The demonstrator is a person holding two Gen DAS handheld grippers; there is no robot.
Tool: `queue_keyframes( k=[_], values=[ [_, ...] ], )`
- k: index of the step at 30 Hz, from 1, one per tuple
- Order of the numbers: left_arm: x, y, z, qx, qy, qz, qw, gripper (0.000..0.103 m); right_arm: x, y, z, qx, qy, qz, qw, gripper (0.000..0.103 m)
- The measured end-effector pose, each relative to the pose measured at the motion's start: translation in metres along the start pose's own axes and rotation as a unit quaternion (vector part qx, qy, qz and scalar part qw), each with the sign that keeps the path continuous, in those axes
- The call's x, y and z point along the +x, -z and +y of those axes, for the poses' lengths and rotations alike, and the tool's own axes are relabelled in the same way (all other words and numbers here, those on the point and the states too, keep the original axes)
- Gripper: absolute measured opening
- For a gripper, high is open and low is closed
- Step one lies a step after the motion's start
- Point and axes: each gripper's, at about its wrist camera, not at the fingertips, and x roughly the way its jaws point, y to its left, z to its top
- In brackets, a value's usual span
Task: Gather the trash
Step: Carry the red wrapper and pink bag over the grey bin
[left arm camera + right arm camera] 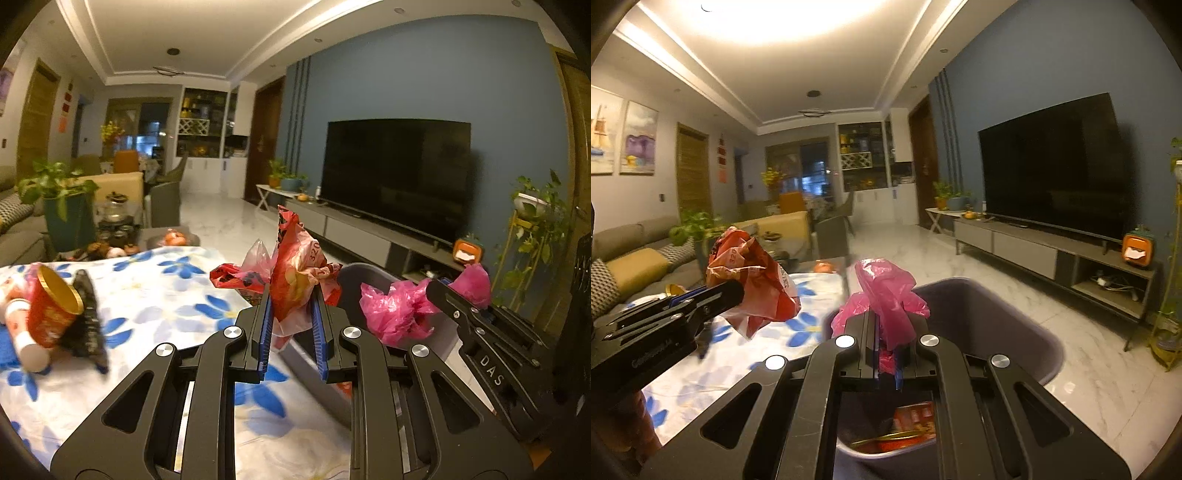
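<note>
My left gripper (292,306) is shut on a crumpled red and orange wrapper (295,273), held above the table edge beside the grey trash bin (351,275). In the right wrist view that wrapper (753,280) hangs from the left gripper (733,290) at the left. My right gripper (888,332) is shut on a pink plastic bag (886,295), right over the grey trash bin (1015,325), which holds red packaging (912,421). The left wrist view shows the pink bag (395,310) in the right gripper (443,291).
A table with a blue-flowered cloth (159,295) carries a red paper cup (51,314), a dark wrapper (86,317) and a white bottle (26,336). A TV (1052,166) on a low cabinet (1034,251) lines the right wall. Sofa (631,254) at left.
</note>
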Motion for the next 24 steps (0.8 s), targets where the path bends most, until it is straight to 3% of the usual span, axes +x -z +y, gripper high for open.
queue_keyframes(
  k=[24],
  values=[
    [0.047,0.013,-0.027,0.014,0.034,0.028,0.9989,0.019,0.009,0.007,-0.023,0.01,0.025,0.005,1.0,0.007]
  ],
)
